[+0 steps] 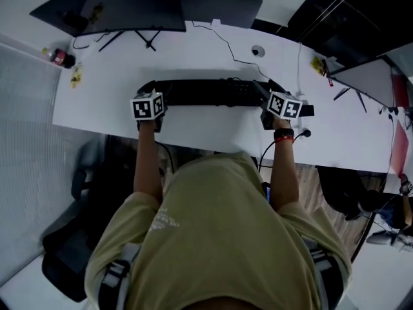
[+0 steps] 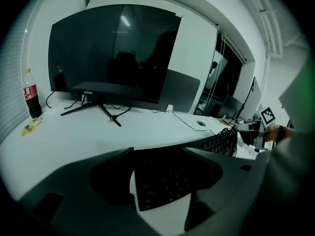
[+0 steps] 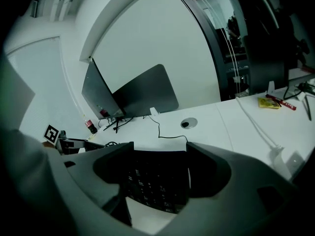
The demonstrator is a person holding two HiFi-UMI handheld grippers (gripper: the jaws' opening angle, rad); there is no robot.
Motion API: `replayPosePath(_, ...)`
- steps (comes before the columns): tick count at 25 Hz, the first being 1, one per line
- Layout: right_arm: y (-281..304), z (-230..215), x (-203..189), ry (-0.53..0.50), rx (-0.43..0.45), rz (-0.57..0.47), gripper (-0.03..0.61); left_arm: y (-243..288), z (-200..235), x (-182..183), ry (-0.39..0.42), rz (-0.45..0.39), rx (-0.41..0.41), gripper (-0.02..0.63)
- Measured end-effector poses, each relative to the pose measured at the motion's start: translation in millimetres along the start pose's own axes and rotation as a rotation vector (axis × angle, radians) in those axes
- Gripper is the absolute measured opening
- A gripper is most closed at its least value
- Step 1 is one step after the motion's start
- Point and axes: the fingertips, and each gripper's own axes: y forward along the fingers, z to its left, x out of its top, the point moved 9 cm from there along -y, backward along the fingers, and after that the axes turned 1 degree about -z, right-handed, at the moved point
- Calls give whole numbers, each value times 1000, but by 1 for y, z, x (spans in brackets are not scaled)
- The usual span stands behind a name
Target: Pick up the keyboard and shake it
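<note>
A long black keyboard (image 1: 213,92) lies across the white desk (image 1: 193,50) in the head view. My left gripper (image 1: 148,90) is at its left end and my right gripper (image 1: 270,90) at its right end. In the left gripper view the keyboard's end (image 2: 165,181) fills the gap between the jaws, and the left gripper (image 2: 160,154) is closed on its edges. The right gripper view shows the same: the keys (image 3: 155,181) sit between the jaws of the right gripper (image 3: 160,149), which press on both sides. I cannot tell whether the keyboard is off the desk.
A dark monitor (image 1: 135,5) on a stand sits behind the keyboard, with a second panel (image 1: 222,5) beside it. A cola bottle (image 1: 59,57) and a yellow packet (image 1: 76,76) lie far left. A thin cable (image 1: 226,41) runs near a grommet hole (image 1: 258,50). A chair (image 1: 74,237) is behind me.
</note>
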Motion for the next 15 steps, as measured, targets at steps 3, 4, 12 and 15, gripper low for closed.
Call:
replayPosePath(3, -1, -3, 2, 2, -3, -35, 333, 2, -3, 8, 36, -44, -3, 308)
replayPosePath(4, -2, -3, 3, 5, -3, -47, 333, 3, -3, 12, 54, -64, -5, 308)
replayPosePath(12, -3, 0, -3, -36, 16, -166, 334, 3, 0, 11, 134, -231, -16, 308)
replayPosePath(15, -10, 3, -10, -63, 11, -213, 334, 1, 0, 2, 138, -270, -29, 308)
